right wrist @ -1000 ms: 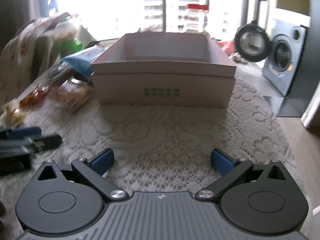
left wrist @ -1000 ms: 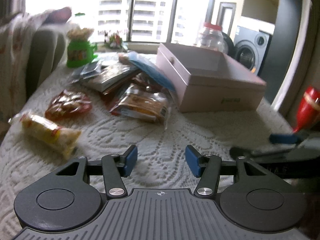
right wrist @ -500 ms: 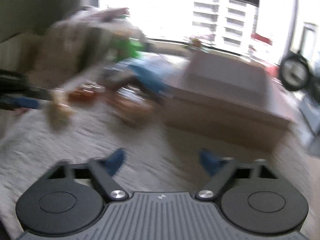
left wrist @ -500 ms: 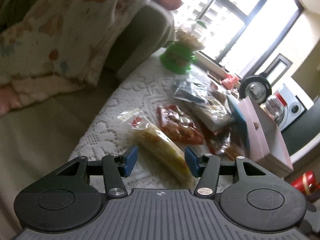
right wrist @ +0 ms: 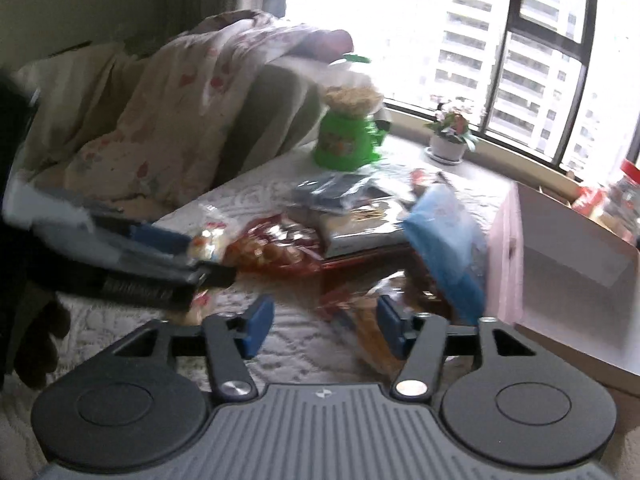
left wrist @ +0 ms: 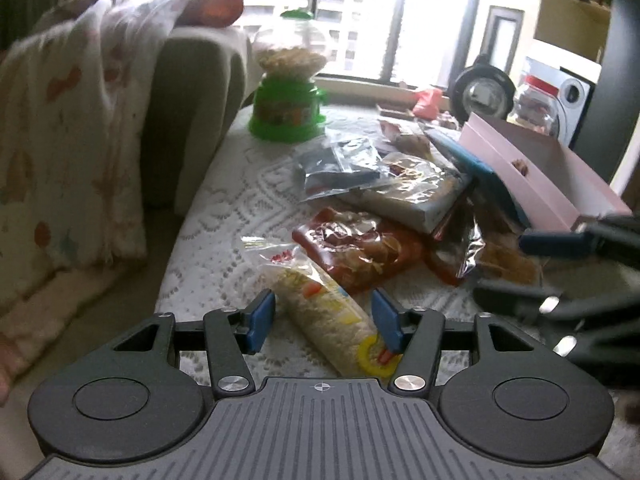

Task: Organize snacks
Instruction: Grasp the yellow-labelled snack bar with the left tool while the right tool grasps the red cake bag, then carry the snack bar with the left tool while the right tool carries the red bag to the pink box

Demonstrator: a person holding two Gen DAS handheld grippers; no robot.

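Left gripper (left wrist: 324, 320) straddling the yellow-and-white snack pack (left wrist: 328, 316) on the lace tablecloth (left wrist: 224, 216); jaws just widened a touch. Blue pads clear of the wrapper on the left side; right pad (left wrist: 387, 322) close to or grazing it near the yellow ring print, cannot tell which. No squeeze visible, so released, not grasping.

Right gripper (right wrist: 323, 326) also released, jaws just been opening, hovering over bare cloth with an orange-brown snack bag (right wrist: 372, 320) partly under its right pad. Nothing pinched. View blurred.

Snacks piled mid-table, left of the pink box (left wrist: 536, 176):
- red bag (left wrist: 360, 248) just beyond the yellow pack, touching or overlapping it
- clear-wrapped flat pack (left wrist: 412, 196) behind the red one
- dark pouch (left wrist: 340, 166) resting on top of that
- blue bag (right wrist: 448, 240) leaning against the box's side wall
- crinkled clear bags (left wrist: 480, 248) between red bag and box

Pink box open-topped, no snacks visible inside from the right wrist view.

Green-based snack jar (left wrist: 286, 96) upright at the far table edge, beside the sofa arm (left wrist: 192, 120). Floral blanket (left wrist: 68, 128) draped over the sofa. Potted plant (right wrist: 450, 132) on the window sill. Red-lidded clear jar (left wrist: 536, 96) behind the box.
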